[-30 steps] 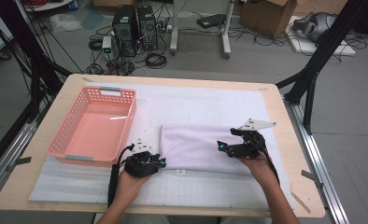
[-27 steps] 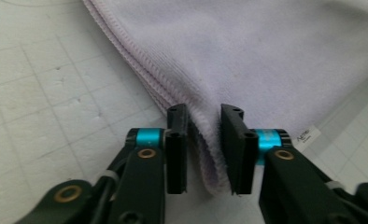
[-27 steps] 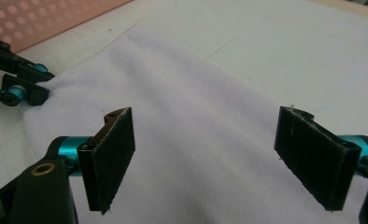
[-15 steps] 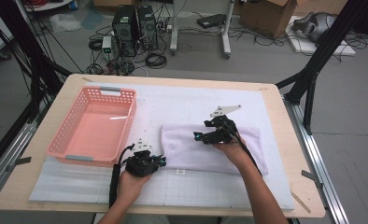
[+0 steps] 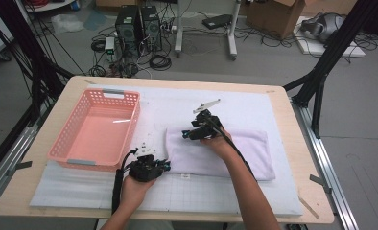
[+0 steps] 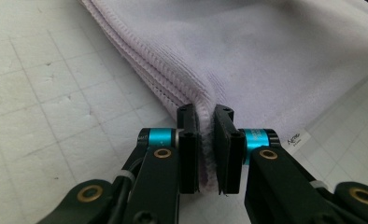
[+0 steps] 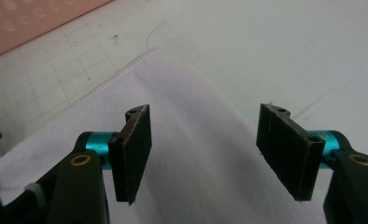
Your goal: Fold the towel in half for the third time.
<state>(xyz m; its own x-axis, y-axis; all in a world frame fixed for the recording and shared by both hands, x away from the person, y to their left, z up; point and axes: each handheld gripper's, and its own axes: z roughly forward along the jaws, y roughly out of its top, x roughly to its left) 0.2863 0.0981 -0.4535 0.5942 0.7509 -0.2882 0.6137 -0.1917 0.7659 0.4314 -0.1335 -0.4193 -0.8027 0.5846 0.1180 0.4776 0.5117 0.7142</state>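
Since a second ago the right gripper (image 5: 184, 134) has travelled from the towel's right end across to its far left corner, jaws closing partway on the way; the left gripper (image 5: 165, 165) has kept its place and finished clamping. Left to right: the pink basket (image 5: 67, 156) sits empty, well left of both jaws. The left gripper's jaws are clenched on the near left edge of the folded lilac towel (image 5: 225, 153), the stitched hem bunched up between the pads (image 6: 189, 154); judged purpose, pinning that corner so both left corners can be lifted together for another fold. The right gripper (image 7: 204, 154) hovers over the far left corner, jaws wide apart, cloth lying below and between them, pads touching nothing yet. Towel lies flat on the white gridded mat (image 5: 292, 201), extending right of both grippers.
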